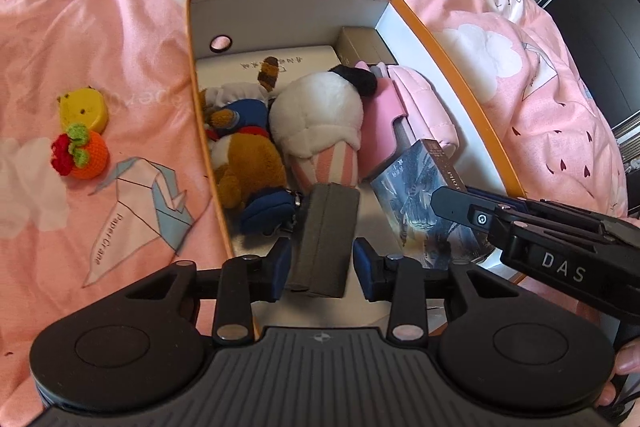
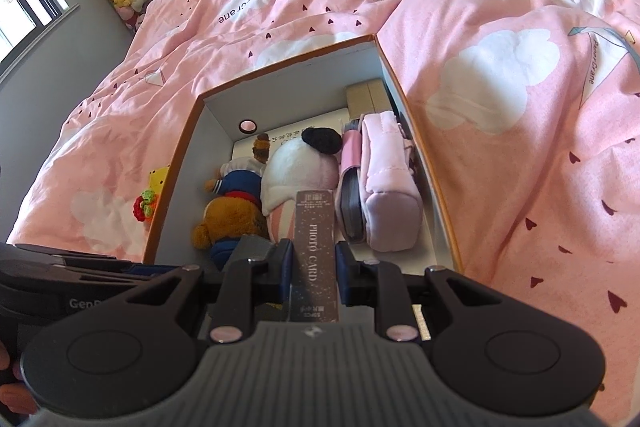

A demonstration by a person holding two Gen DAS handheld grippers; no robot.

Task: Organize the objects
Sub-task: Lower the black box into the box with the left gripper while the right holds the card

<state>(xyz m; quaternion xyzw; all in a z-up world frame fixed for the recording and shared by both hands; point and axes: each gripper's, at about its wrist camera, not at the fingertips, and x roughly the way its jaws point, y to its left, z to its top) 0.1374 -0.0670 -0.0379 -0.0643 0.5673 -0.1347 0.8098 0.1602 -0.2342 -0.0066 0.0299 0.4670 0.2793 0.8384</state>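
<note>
Now, you have both tools over the near end of the orange box (image 2: 424, 163) on the bed (image 2: 500, 75), each carrying something, so place them one at a time. Your left gripper (image 1: 322, 263) has a grey block (image 1: 324, 235) between its jaws; the blue pads (image 1: 362, 261) look to stand slightly off its sides, so I cannot tell whether they are pinching it or have let go. Your right gripper (image 2: 314, 267) has its jaws pressed on the narrow edges of a dark photo card pack (image 2: 314, 251), held upright.

The free floor of the box seems to be the near strip, in front of the ice-cream plush (image 1: 320, 119) and the brown bear (image 1: 248, 167); the pink pouch (image 2: 390, 183) and the pink case (image 1: 382, 123) beside it fill the right side. Lower the grey block straight down until it rests on the box floor before backing away, or it may tip against the plush. Then slide the pack in on edge between the plush and the pink case, keeping it parallel to the long wall so it stands like a book. Keep the right tool clear of the left one; they are close together here.

The yellow toy (image 1: 84, 109) and the knitted fruit (image 1: 80, 155) lie on the bed outside the left wall, probably your next pickups
</note>
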